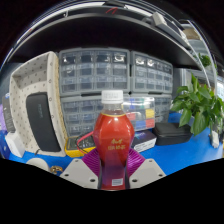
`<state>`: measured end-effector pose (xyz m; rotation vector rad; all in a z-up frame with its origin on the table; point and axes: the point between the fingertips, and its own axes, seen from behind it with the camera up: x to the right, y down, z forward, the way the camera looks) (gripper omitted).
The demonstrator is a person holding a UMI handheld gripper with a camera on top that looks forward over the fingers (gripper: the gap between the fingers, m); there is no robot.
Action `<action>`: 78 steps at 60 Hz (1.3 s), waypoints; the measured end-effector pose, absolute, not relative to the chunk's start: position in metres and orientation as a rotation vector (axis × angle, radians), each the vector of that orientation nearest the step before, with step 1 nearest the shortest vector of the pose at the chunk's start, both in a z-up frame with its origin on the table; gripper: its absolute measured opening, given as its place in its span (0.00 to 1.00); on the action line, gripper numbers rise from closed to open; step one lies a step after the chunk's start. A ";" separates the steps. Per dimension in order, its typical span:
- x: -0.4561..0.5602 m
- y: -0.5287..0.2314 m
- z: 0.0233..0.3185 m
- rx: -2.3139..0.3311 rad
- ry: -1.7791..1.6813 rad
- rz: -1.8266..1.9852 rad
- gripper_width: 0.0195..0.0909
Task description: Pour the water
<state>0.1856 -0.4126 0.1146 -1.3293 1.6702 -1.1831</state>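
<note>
Grasp step: the gripper (113,172) holds a clear plastic bottle of red liquid with white cap (113,138).
Both fingers press its sides; next, likely uncap, then tilt over a receiver, none visible.

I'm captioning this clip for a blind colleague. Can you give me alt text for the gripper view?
A clear bottle of red liquid with a white cap stands between the gripper's fingers, whose purple pads press its lower sides. Behind it are grey drawer cabinets, a chair to one side and a green plant to the other, on a blue table.
</note>
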 end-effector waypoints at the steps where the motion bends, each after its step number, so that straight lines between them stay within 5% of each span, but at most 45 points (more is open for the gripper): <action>1: 0.184 -0.412 0.113 -1.325 1.671 -1.178 0.14; 10: 0.178 -0.411 0.113 -1.311 1.659 -1.196 0.16; 20: 0.177 -0.413 0.114 -1.282 1.664 -1.186 0.35; 23: 0.175 -0.414 0.111 -1.274 1.692 -1.167 0.45; 26: 0.170 -0.413 0.107 -1.294 1.724 -1.148 0.67; 29: 0.163 -0.411 0.102 -1.324 1.749 -1.135 0.73; 47: 0.075 -0.375 0.110 -1.338 1.851 -1.082 0.75; 66: 0.017 -0.284 0.200 -1.400 1.744 -1.014 0.75; 78: -0.017 -0.252 0.225 -1.466 1.696 -1.004 0.75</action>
